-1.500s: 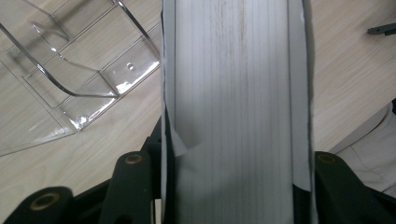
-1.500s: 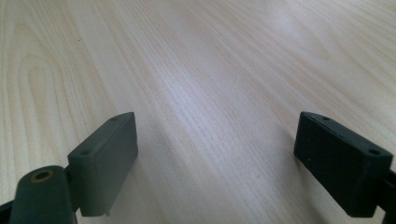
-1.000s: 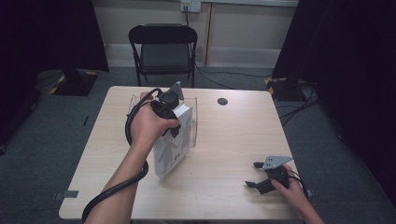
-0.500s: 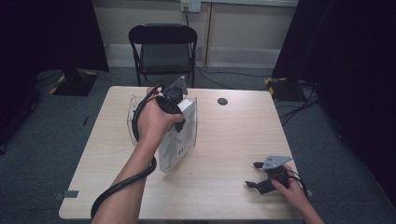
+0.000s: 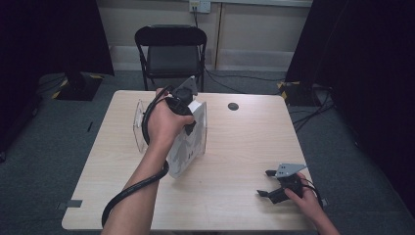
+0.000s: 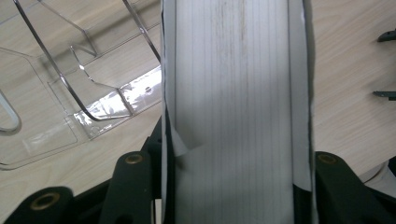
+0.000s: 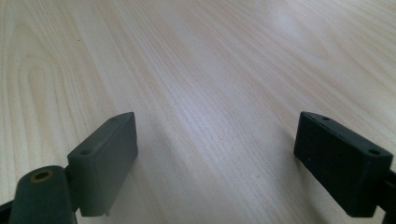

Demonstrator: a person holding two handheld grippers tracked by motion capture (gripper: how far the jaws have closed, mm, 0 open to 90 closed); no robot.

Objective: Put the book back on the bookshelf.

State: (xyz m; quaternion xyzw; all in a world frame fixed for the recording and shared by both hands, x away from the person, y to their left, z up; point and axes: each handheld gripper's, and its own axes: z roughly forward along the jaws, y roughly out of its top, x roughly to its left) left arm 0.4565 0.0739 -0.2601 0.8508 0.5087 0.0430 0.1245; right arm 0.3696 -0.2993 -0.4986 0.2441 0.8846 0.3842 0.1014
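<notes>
Your left gripper (image 5: 188, 115) clamped a thick white book (image 5: 188, 144) by its page edges, now lifted farther back beside the clear plastic stand (image 5: 139, 122) mid-table, while your right gripper (image 5: 269, 183) rested with jaws spread on bare table (image 5: 244, 142) near the front right edge; no writing was readable.

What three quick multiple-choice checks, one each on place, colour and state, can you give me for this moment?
1. Where is the clear plastic rack?
A. beside the thick white book, near the table's far left
B. on the chair
C. by the right tongs

2. What colour is the folding chair?
A. white
B. red
C. black

3. How are the right tongs?
A. shut on a cup
B. open, holding nothing
C. shut on the book

Answers: 1 A, the rack sits beside the book; 2 C, frame and seat are black; 3 B, the jaws stand apart over bare light wooden table.
</notes>
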